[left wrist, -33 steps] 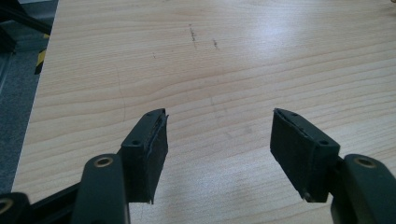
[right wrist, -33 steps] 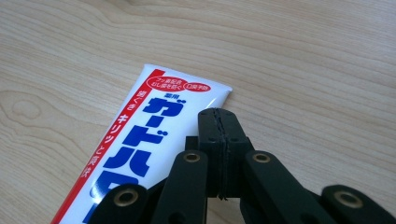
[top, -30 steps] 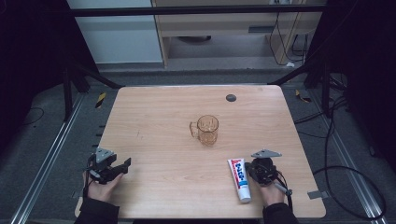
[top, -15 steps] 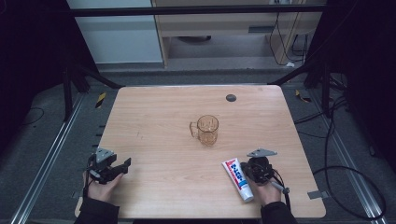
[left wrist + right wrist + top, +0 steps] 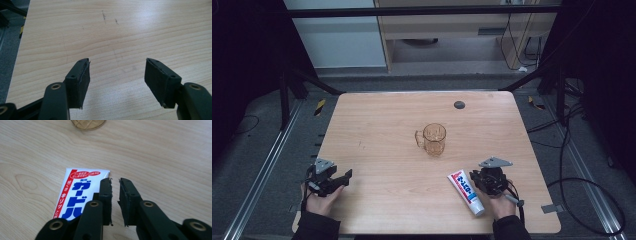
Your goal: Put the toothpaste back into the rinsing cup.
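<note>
A lab: wooden table in a black frame, cables across grey floor.

The toothpaste tube has been turned on the tabletop: its flat end is now shifted to the left and its cap end more toward the near edge, so it lies more slanted than one second ago. The right tongs have been moved slightly to the left with it, and their jaws are seen almost closed just beside the tube.
</note>
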Demonstrator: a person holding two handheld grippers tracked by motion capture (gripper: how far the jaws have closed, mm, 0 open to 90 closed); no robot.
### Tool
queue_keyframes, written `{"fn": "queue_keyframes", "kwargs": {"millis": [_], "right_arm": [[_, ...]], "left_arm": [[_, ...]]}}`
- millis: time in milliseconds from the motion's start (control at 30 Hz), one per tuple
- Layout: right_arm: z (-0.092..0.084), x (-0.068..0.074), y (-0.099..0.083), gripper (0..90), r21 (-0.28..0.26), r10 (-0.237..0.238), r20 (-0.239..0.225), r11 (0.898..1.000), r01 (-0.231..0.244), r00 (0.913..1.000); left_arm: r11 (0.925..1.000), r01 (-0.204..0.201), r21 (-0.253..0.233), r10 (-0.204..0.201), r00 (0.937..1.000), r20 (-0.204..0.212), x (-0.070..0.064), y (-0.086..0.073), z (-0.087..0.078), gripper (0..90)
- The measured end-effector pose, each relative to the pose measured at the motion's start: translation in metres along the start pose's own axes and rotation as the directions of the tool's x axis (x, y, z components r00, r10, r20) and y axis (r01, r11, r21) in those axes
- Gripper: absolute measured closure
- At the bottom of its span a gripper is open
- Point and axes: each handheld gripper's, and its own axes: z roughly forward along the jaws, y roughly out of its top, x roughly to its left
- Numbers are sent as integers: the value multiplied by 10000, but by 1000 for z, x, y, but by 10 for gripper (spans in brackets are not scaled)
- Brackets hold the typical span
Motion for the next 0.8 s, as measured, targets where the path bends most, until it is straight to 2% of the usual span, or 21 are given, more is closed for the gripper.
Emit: {"fn": "queue_keyframes", "kwargs": {"millis": [67,167,300,467,633,800], "right_arm": [[-5,-1,3,719,-135,-112,144,9998,114,9998],[-14,0,10,654,-287,-35,133,9996,39,9999],[-22,2,18,532,-141,0,75,9999,1,10000],[-27,11,26,395,64,-277,93,9996,276,9996],[-32,20,36,316,317,-448,-115,9985,452,9989],[-30,32,40,274,632,-642,-140,9959,649,9978]], "left_arm": [[10000,-13,-29,13,10000,4,0,0,0,358],[10000,-17,46,17,10000,26,1,0,1,357],[9999,-53,109,52,10000,81,0,0,1,356],[9998,-147,158,146,9998,99,-1,0,2,354],[9997,-135,217,133,9999,101,0,-1,2,352],[9994,-176,289,172,9998,119,0,-1,3,352]]}}
